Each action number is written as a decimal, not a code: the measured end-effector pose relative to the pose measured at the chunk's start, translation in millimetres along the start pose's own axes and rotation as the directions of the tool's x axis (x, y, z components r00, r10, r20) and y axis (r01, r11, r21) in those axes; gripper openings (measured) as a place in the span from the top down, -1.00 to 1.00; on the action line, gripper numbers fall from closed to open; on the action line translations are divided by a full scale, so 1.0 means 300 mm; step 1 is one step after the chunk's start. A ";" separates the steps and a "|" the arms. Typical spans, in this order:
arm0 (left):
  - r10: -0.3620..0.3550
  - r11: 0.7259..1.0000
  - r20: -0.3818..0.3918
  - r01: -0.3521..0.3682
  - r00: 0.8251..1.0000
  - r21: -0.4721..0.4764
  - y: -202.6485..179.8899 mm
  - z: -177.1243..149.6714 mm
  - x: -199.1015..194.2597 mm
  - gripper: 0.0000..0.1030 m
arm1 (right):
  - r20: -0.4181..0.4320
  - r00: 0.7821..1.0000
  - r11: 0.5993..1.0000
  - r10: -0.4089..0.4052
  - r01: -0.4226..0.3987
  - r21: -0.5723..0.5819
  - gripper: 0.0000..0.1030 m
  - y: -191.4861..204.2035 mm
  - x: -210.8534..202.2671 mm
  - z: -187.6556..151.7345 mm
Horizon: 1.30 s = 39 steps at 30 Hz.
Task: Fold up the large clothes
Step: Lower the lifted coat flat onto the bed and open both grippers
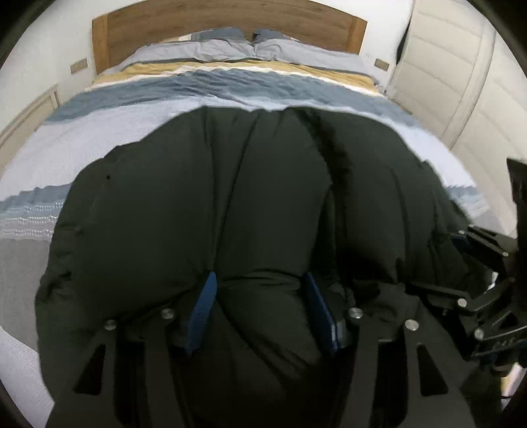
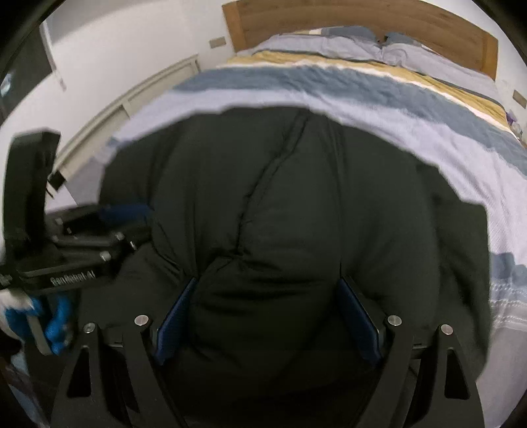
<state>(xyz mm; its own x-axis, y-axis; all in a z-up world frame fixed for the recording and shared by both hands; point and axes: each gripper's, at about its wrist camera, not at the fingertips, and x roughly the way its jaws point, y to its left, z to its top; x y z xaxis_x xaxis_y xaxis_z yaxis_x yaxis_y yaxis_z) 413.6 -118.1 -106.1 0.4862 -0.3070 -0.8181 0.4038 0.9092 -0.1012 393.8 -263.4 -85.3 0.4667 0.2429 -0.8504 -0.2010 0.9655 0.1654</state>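
A large, dark, puffy jacket [image 1: 230, 197] lies spread on the striped bed cover [image 1: 108, 131] and fills most of both views [image 2: 296, 197]. My left gripper [image 1: 259, 276] points down onto its near edge. The blue pads stand apart, and a puffed fold of the jacket bulges up between them. My right gripper [image 2: 268, 280] stands wider, also over a bulge of the jacket, with its pads [image 2: 359, 322] beside the fabric rather than pinching it. The two tools are close, side by side. The jacket's near hem is hidden under the fingers.
The bed has pillows [image 1: 230, 46] and a wooden headboard [image 1: 230, 23] at the far end. White wardrobe doors [image 1: 467, 82] stand to the right, a low white panel [image 2: 148, 89] to the left. A hand in a blue glove [image 2: 56, 319] holds the left tool's black body [image 2: 75, 263].
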 end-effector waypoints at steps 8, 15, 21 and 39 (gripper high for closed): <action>0.043 0.999 0.020 -0.043 0.999 0.000 -0.023 -0.043 0.103 -0.12 | 0.025 0.999 0.999 -0.034 0.034 -0.013 -0.64 -0.034 0.114 -0.069; 0.053 0.999 0.026 -0.054 0.998 0.002 -0.028 -0.061 0.112 -0.12 | 0.040 0.998 0.999 -0.042 0.042 -0.010 -0.64 -0.049 0.126 -0.080; 0.052 0.999 0.020 -0.052 0.998 0.005 -0.032 -0.030 0.051 -0.12 | 0.017 0.997 0.997 -0.072 0.072 -0.025 -0.63 -0.029 0.104 -0.045; 0.154 0.984 0.048 -0.158 0.987 0.080 0.090 0.058 0.063 -0.20 | 0.046 0.993 0.993 -0.113 0.113 -0.017 -0.64 -0.031 0.058 0.151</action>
<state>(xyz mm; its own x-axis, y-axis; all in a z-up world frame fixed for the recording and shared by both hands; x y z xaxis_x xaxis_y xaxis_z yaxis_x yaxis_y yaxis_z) 447.2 -104.1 -114.6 0.5796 -0.1764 -0.7956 0.3831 0.9207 0.0750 442.9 -263.8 -79.0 0.5257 0.1368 -0.8396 -0.1616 0.9851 0.0593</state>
